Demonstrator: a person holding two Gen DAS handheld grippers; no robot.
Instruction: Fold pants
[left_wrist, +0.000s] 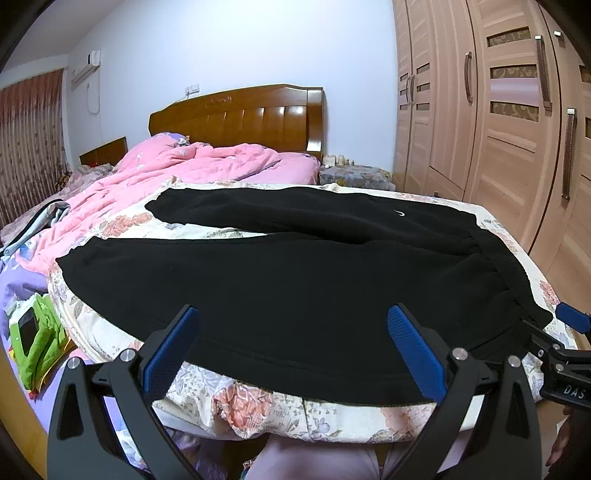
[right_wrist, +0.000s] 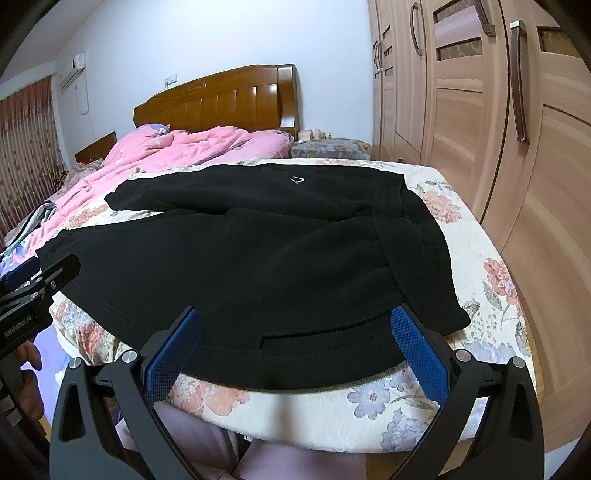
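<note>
The black pants (left_wrist: 295, 280) lie spread flat across a floral-covered bed (left_wrist: 266, 406), waistband toward the wardrobe (left_wrist: 498, 122) side and both legs running out to the other side, with a strip of floral cover showing between the legs. The pants' near hem follows the bed's near edge closely, with only a narrow band of cover left in front of it. Beyond the pants, a rumpled pink quilt (left_wrist: 177, 166) fills the far part of the bed up to the wooden headboard (left_wrist: 240, 114).

The left gripper (left_wrist: 291, 325) hovers just short of that near edge, jaws spread wide and holding nothing; the nearer leg lies directly ahead between its blue pads (left_wrist: 166, 354). The right gripper (right_wrist: 295, 325) is likewise wide open and empty (its camera sees a pocket slit just ahead), with the waistband corner beside its outer finger. Whether either touches the cloth is unclear.
</note>
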